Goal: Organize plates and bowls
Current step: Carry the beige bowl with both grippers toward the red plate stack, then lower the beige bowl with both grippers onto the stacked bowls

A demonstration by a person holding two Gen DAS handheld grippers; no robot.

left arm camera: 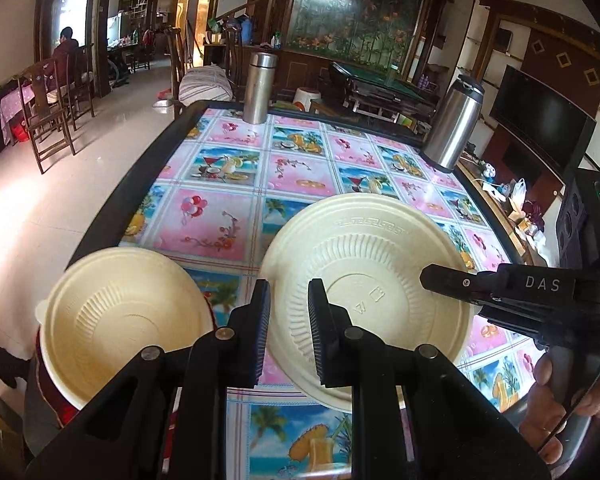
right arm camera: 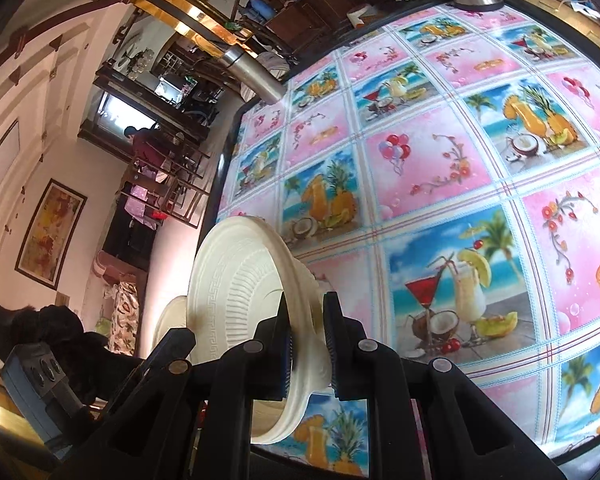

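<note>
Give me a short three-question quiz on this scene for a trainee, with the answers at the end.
1. True or false: the right gripper is clamped on the wall of the big bowl.
2. How many steel flasks stand at the far end of the table? A) one B) two C) three
3. Fill in: in the left wrist view, the smaller bowl shows to the ___ of the big bowl.

Key: 1 true. 2 B: one flask at the far edge and another flask at the right corner. 3 left.
</note>
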